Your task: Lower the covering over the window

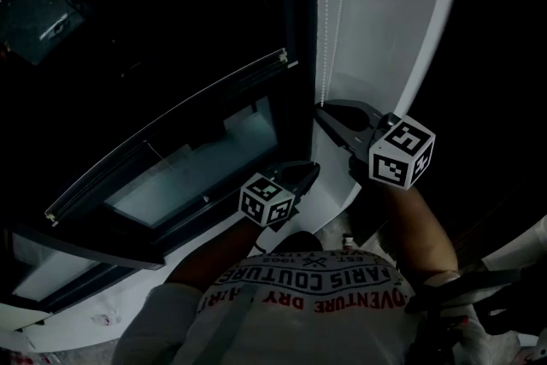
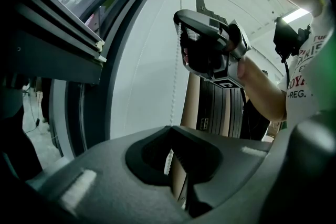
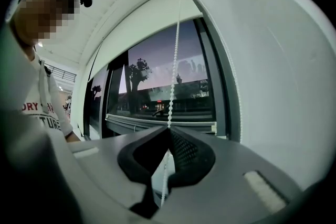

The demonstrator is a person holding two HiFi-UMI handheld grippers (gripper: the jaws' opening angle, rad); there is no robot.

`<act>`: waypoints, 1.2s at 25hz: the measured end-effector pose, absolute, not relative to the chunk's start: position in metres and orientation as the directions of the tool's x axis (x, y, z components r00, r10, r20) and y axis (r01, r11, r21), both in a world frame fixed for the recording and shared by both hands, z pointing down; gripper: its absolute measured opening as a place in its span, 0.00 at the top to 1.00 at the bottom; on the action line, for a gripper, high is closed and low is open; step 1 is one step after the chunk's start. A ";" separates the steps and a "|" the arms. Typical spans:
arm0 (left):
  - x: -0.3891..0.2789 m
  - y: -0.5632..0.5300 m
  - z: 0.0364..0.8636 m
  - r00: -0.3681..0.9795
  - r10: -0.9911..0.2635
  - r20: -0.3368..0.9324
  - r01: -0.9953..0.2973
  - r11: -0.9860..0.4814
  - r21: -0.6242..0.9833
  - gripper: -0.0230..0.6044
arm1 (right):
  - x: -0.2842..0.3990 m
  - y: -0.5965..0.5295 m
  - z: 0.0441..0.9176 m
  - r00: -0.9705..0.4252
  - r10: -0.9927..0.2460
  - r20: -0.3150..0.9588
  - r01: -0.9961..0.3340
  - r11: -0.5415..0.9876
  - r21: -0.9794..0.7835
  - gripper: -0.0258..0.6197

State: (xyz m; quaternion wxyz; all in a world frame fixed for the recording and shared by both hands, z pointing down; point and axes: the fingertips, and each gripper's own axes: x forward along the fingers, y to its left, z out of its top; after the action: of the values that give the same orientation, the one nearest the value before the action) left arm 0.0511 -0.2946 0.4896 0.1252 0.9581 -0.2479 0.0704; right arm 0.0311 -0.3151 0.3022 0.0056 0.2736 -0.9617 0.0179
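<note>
The bead chain that drives the window's covering hangs at 12 o'clock in the right gripper view. The right gripper has its jaws pinched together on it. The left gripper is likewise clamped on the chain lower down, and from there the right gripper sits at 1 o'clock. The window glass shows street and trees uncovered, so the covering looks largely raised. A bar crosses the pane toward 6 o'clock; I cannot tell whether it is the covering's hem. As I judge it, both grips are made and nearly all the pulling remains.
</note>
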 end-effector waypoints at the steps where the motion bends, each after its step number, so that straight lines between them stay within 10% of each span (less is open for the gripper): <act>1: 0.050 -0.296 0.493 0.865 -0.457 0.206 -0.495 -0.845 0.205 0.95 | 0.031 -0.317 0.306 -0.848 -0.529 0.030 -0.530 0.848 -0.031 0.95; 30: 0.011 -0.305 0.687 0.770 -0.377 0.514 -0.559 -0.787 0.261 0.86 | 0.024 -0.329 0.541 -0.793 -0.512 0.330 -0.595 0.767 -0.240 0.95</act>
State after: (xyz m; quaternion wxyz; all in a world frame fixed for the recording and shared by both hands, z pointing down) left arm 0.0108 -0.3050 0.6872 0.2038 0.9185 -0.2548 0.2234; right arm 0.0242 -0.3292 0.5407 0.1232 0.2972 -0.9318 0.1682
